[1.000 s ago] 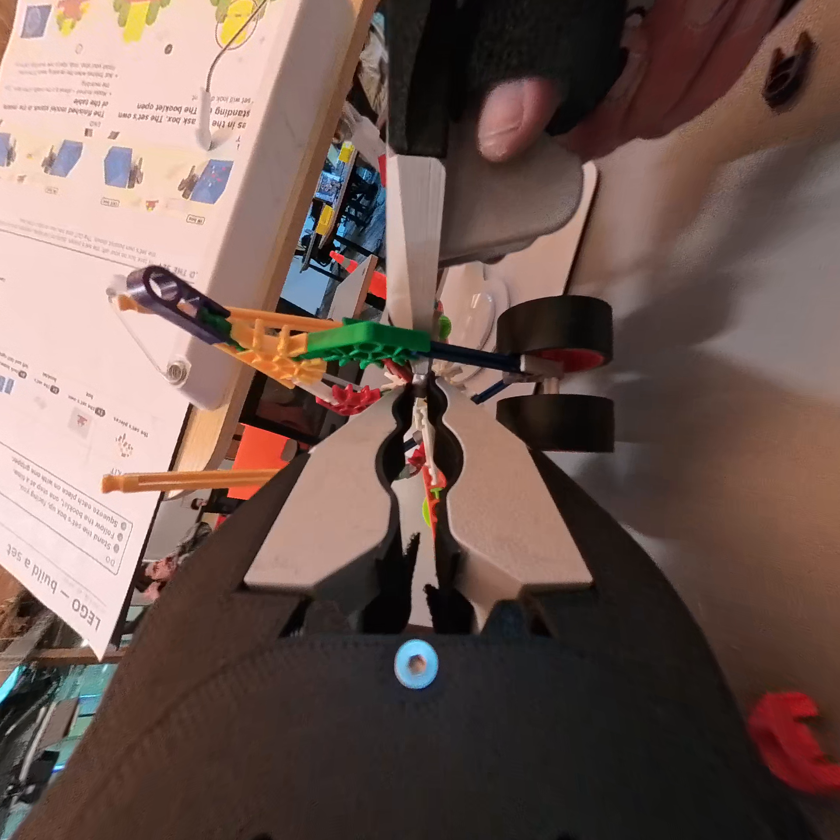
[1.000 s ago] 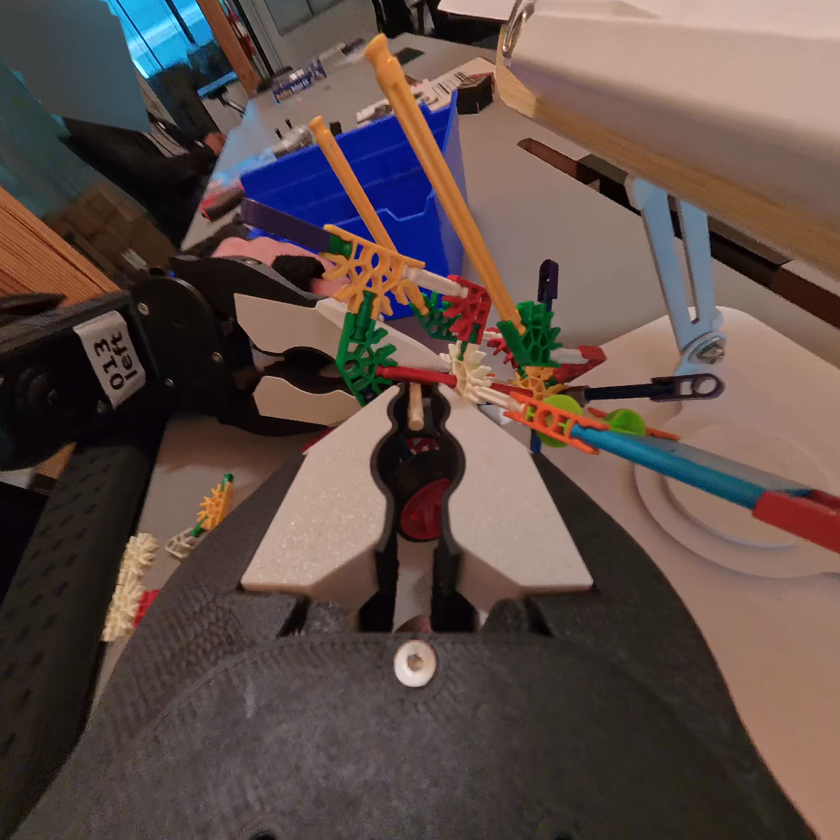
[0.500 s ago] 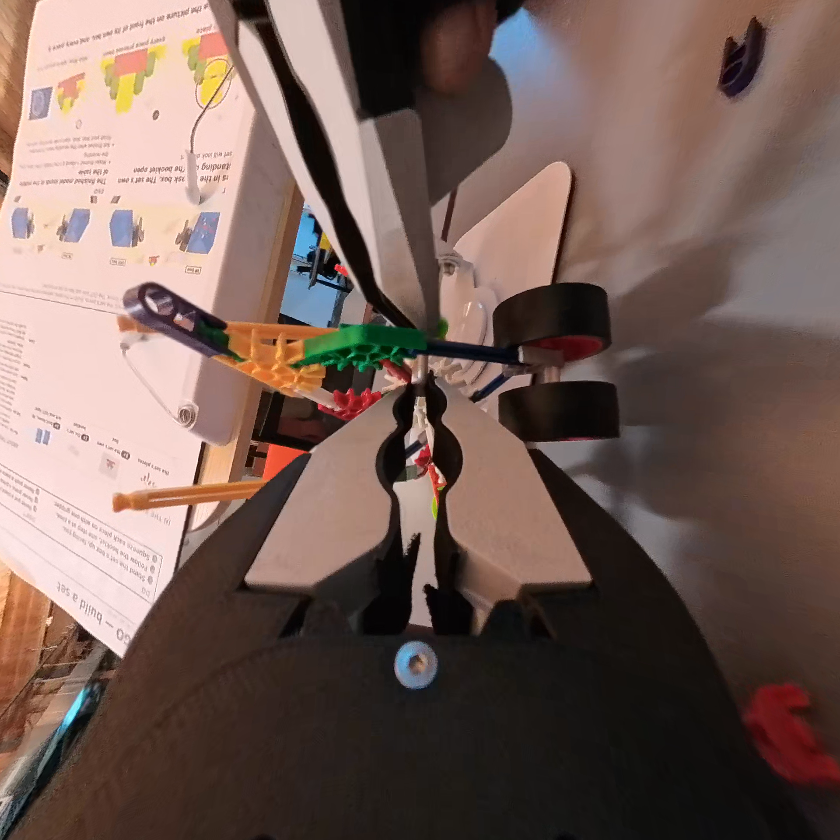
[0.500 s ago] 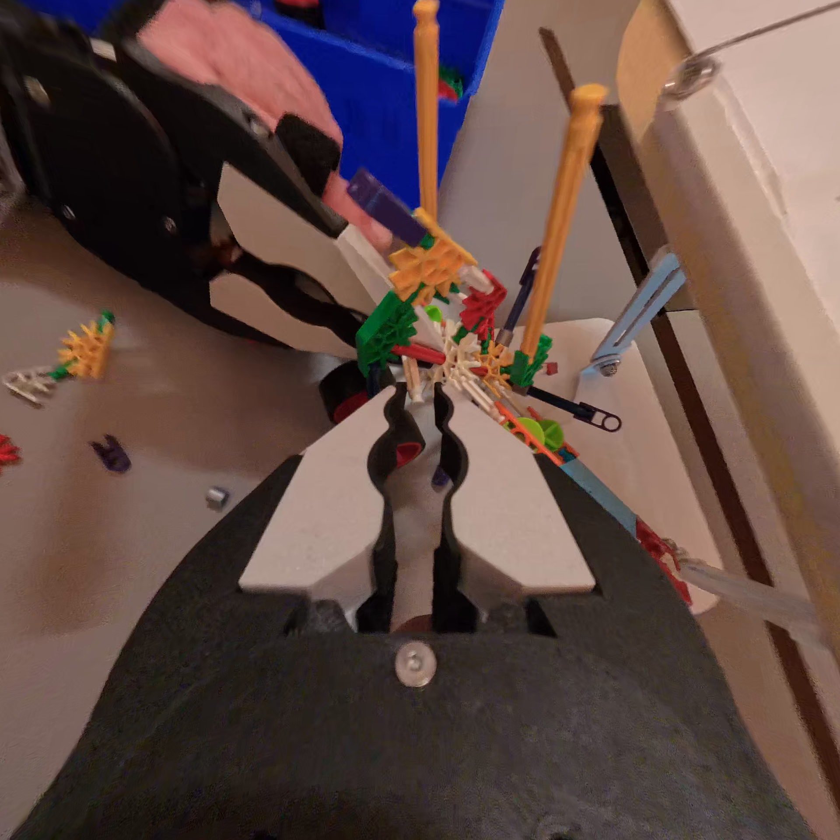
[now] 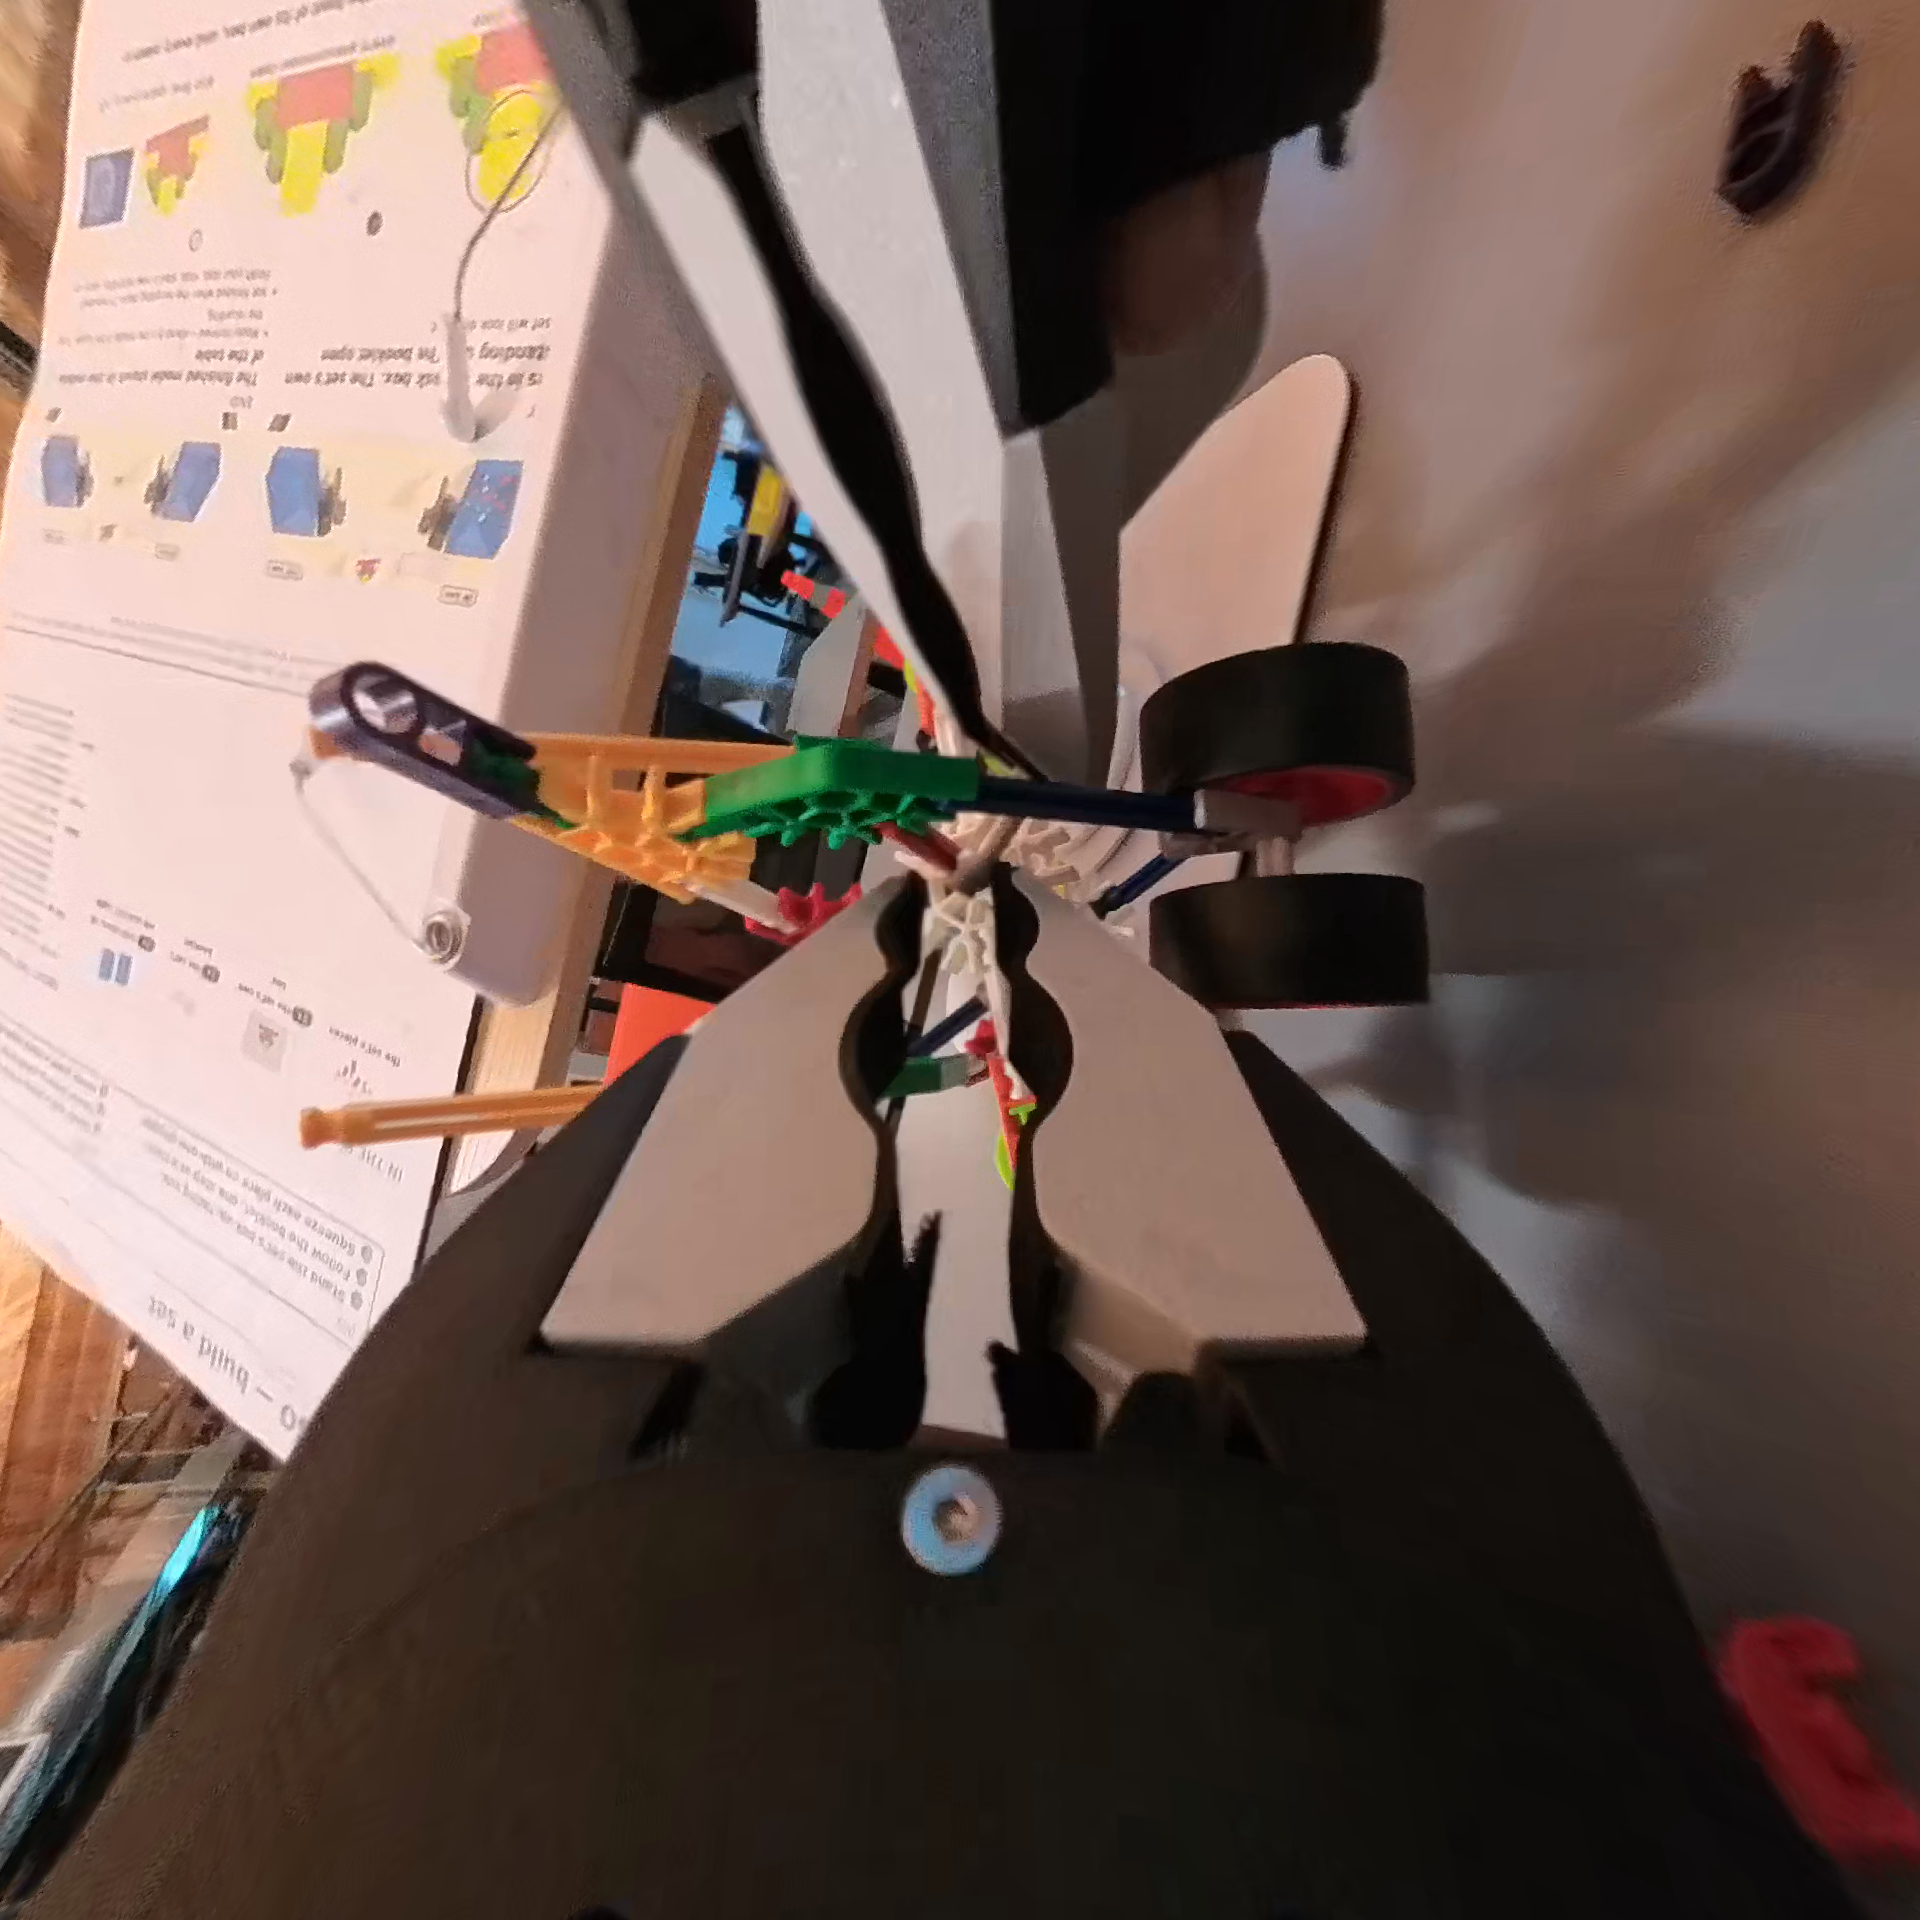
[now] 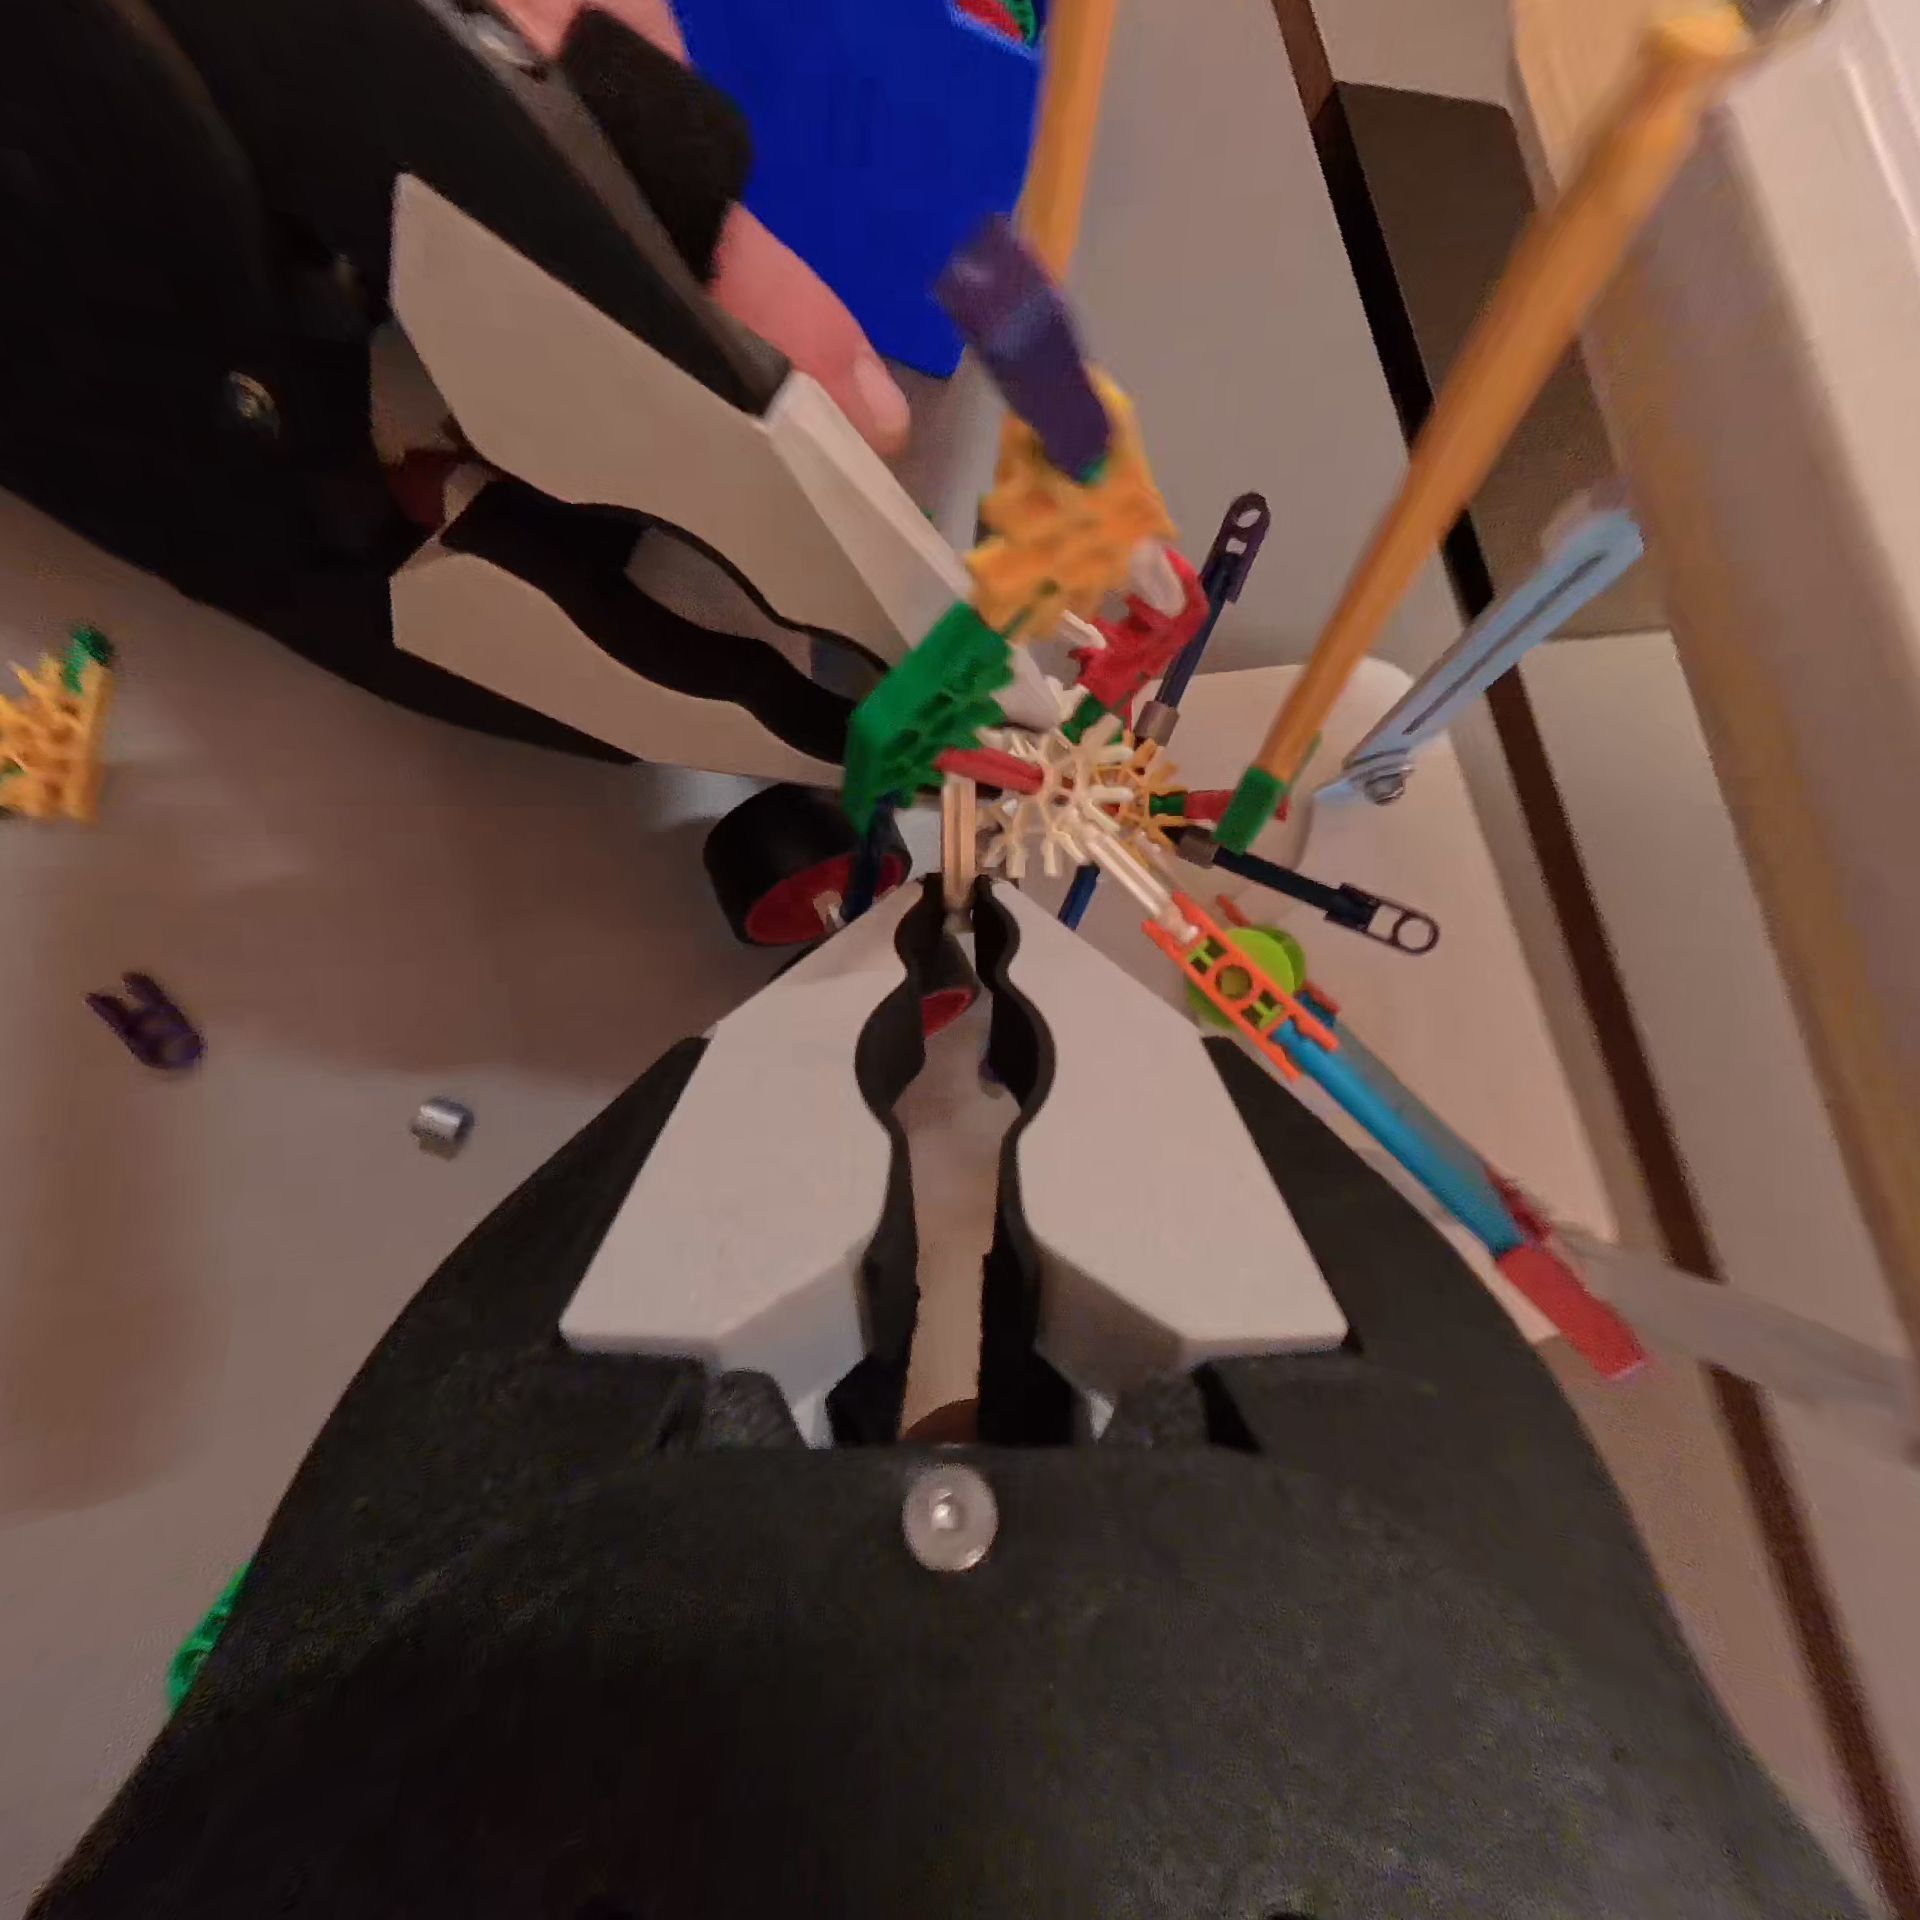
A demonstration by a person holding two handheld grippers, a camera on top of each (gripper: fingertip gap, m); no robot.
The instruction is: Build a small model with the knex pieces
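A rod-and-connector toy model [image 5: 842, 795] hangs between both grippers. It has green, yellow and red connectors, a white snowflake hub [image 6: 1060, 800], two black wheels [image 5: 1283, 727], long orange rods [image 6: 1507, 364] and a blue rod [image 6: 1382, 1122]. My left gripper [image 5: 961, 904] is shut on the model at the white hub. My right gripper [image 6: 961, 899] is shut on a short tan rod [image 6: 958, 826] of the model. In the left wrist view the right gripper [image 5: 997, 769] reaches in from above. In the right wrist view the left gripper [image 6: 904, 675] reaches in from the upper left.
A board with an instruction sheet [image 5: 312, 520] stands close to the model; its stand and base [image 6: 1455, 1039] lie under it. A blue bin [image 6: 862, 156] is behind. Loose pieces lie on the table: a yellow connector [image 6: 47, 727], a purple clip [image 6: 145, 1023], a silver spacer [image 6: 442, 1122], a red piece [image 5: 1797, 1756]. Only a small space, under 4 cm, lies between the two pairs of fingers. From the right gripper's tips to the silver spacer [image 6: 442, 1122] is close to 12 centimetres.
My right gripper has swung from level to looking down on the model and turned around it. The left gripper has kept its hold; the model has stayed between them.
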